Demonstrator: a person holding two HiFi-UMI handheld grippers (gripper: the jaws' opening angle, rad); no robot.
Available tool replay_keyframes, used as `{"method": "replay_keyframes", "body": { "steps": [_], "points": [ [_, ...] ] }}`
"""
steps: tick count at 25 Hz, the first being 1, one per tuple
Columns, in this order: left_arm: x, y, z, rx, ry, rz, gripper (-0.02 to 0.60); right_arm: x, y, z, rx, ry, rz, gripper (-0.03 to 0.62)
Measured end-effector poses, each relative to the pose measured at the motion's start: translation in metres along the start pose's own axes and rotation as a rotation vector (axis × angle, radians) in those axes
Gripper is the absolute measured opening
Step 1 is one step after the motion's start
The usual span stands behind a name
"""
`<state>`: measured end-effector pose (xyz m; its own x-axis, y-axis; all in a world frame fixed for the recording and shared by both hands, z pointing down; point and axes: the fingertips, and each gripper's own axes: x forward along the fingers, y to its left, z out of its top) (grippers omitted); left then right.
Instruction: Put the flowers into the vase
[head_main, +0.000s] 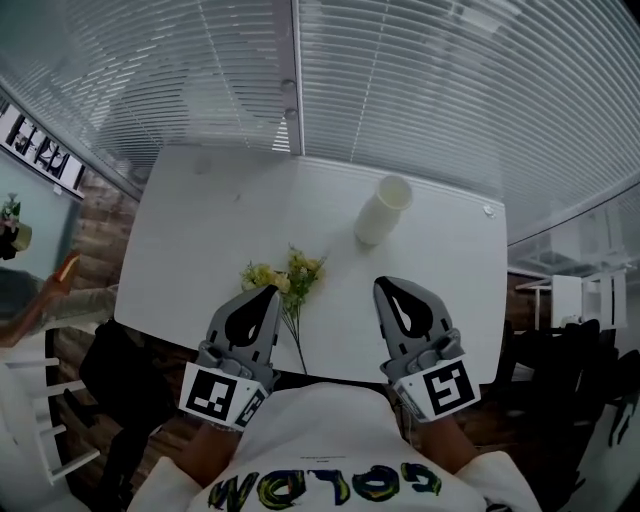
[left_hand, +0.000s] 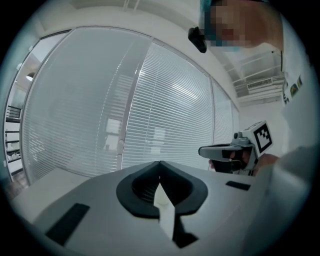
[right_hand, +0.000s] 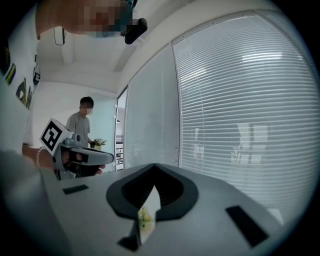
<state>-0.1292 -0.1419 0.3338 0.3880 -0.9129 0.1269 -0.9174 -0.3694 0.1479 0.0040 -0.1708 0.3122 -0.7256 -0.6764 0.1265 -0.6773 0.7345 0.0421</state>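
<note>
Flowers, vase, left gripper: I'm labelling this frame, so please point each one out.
flowers (head_main: 283, 276), head view, on the yellow blooms.
vase (head_main: 376, 220), head view, on its white side wall.
left gripper (head_main: 269, 291), head view, at the tips of its closed jaws.

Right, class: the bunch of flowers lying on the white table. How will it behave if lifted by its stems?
Probably floppy: the flowers have thin green stems, so the yellow heads would likely droop. Likely light, since the bunch looks small beside the vase. Such thin stems may slip or crush under a hard pinch.
</note>
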Motion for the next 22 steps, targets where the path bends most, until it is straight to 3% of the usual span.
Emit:
{"method": "replay_keyframes", "body": {
  "steps": [6, 9, 22],
  "points": [
    [-0.013, 0.019, -0.021, -0.057, 0.054, 0.025, 0.015, 0.016, 0.014, -0.020, 0.053, 0.067, 0.048, 0.011],
    [-0.013, 0.028, -0.042, -0.104, 0.098, 0.020, 0.045, 0.028, 0.020, -0.038, 0.086, 0.105, 0.081, 0.023],
    [-0.017, 0.078, -0.161, -0.347, 0.314, 0.050, 0.129, 0.080, 0.057, -0.140, 0.266, 0.331, 0.236, 0.112]
  ]
}}
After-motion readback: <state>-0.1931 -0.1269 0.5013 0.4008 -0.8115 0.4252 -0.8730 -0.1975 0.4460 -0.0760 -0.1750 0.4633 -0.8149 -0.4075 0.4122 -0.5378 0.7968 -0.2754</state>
